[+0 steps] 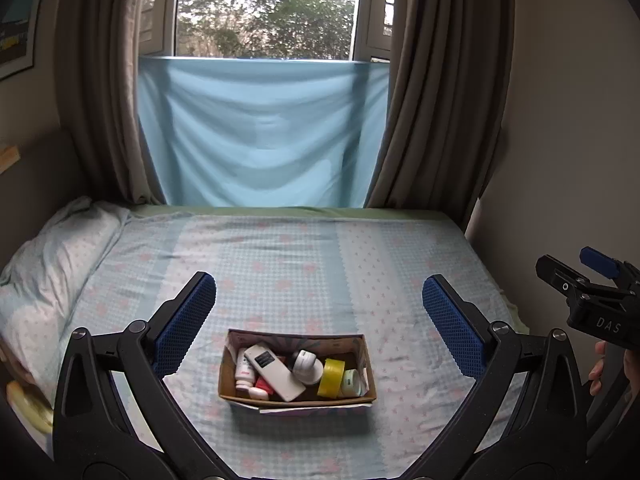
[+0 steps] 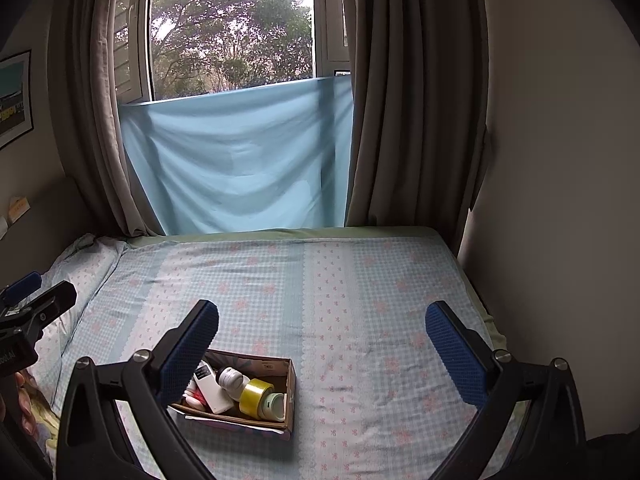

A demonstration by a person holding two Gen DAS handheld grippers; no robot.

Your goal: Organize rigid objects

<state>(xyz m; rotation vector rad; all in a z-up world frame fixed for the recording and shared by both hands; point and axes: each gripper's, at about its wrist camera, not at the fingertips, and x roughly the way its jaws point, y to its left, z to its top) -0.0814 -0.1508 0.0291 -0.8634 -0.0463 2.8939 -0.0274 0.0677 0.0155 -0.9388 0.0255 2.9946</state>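
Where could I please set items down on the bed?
Bare sheet lies between the cardboard box and the pillow, behind the box toward the blue cloth, and to its right. The box itself is crowded.

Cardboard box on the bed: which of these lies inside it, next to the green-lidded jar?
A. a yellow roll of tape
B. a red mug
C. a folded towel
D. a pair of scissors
A: in the left wrist view the yellow roll of tape stands on edge in the cardboard box, right beside the green-lidded jar.
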